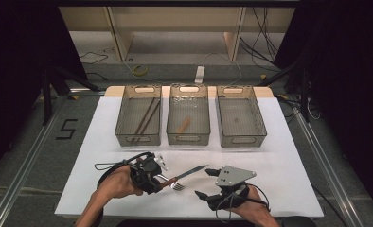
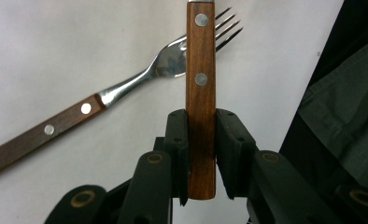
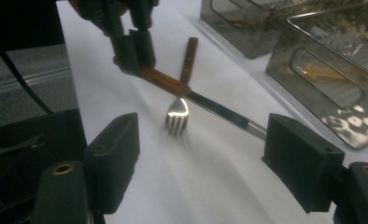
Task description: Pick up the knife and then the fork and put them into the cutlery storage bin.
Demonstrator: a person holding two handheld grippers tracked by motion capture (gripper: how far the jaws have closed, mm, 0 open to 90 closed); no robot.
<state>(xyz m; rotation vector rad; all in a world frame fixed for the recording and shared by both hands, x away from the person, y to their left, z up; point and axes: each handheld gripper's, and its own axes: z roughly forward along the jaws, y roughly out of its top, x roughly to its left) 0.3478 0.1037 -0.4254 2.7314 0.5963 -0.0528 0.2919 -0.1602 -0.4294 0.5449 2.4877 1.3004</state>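
My left gripper (image 1: 160,181) is shut on the wooden handle of a knife (image 1: 190,171), whose blade points right, just above the white table. In the left gripper view the riveted handle (image 2: 201,93) stands upright between the pads of the left gripper (image 2: 201,122). A fork (image 2: 126,88) with a wooden handle lies on the table under the knife. My right gripper (image 1: 204,183) stands open to the right of the knife tip. In the right gripper view the right gripper (image 3: 205,154) has its jaws wide apart, with the fork (image 3: 178,109) and the knife blade (image 3: 219,112) ahead of them.
Three see-through bins stand in a row at the back of the white table (image 1: 279,179). The left bin (image 1: 123,118) holds dark sticks, the middle bin (image 1: 173,118) a small wooden piece, and the right bin (image 1: 258,118) looks bare.
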